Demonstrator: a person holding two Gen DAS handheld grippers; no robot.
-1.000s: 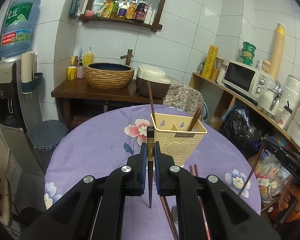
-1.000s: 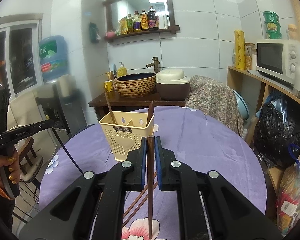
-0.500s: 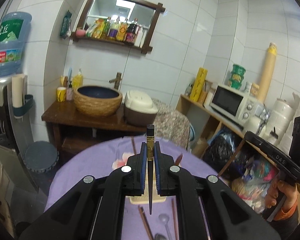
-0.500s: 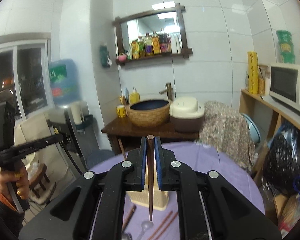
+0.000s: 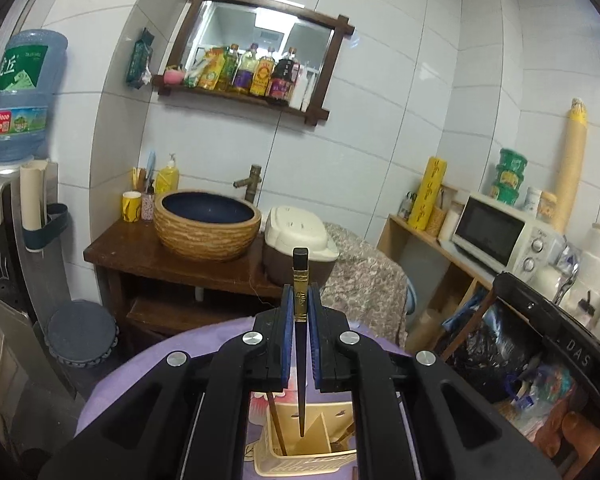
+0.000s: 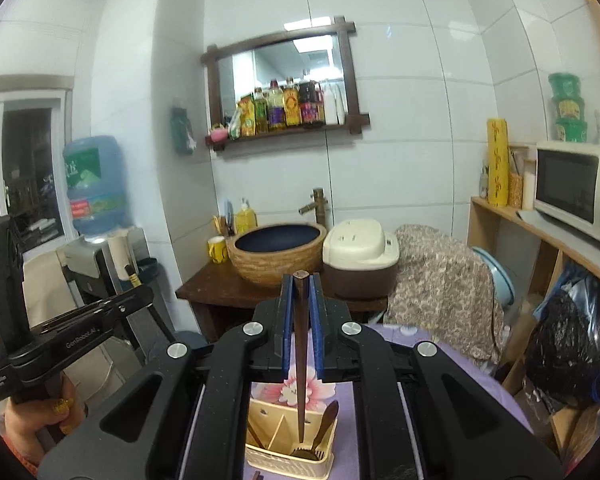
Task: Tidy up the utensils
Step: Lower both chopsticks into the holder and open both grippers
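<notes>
The left claw (image 5: pixel 301 312) is clamped on one black chopstick (image 5: pixel 300 344) with a gold band near its blunt top; the stick hangs upright between the blue pads (image 5: pixel 287 336), its tip pointing down into the cream utensil holder (image 5: pixel 296 454) directly below. The right claw (image 6: pixel 300 308) grips one dark brown chopstick (image 6: pixel 300 360) the same way, upright, its tip above the same holder (image 6: pixel 288 436). In the right wrist view the left claw shows at the left edge, held in a hand (image 6: pixel 40 428).

The holder has dividers that split it into compartments. The left view shows one brown stick (image 5: pixel 278 426) leaning in the left compartment and one brown utensil end (image 5: pixel 342 438) in the right. The right view shows one brown handle (image 6: pixel 255 438) at the left and one wooden spoon (image 6: pixel 325 420) leaning at the right, with a dark rounded utensil (image 6: pixel 304 455) low beside it.

The holder stands on a round counter covered with a purple flowered cloth (image 6: pixel 444 356). Behind it is a dark wooden washstand (image 5: pixel 140 258) carrying one woven-sided basin (image 5: pixel 207 226), one brass tap (image 5: pixel 254 184), one yellow cup (image 5: pixel 131 207) and one cream rice cooker (image 5: pixel 298 244). One framed mirror (image 5: pixel 260 48) with a shelf of bottles hangs on the white tiled wall. One water dispenser (image 5: pixel 20 92) with a blue bottle stands at the left, and one microwave (image 5: pixel 500 232) sits on a wooden shelf at the right
</notes>
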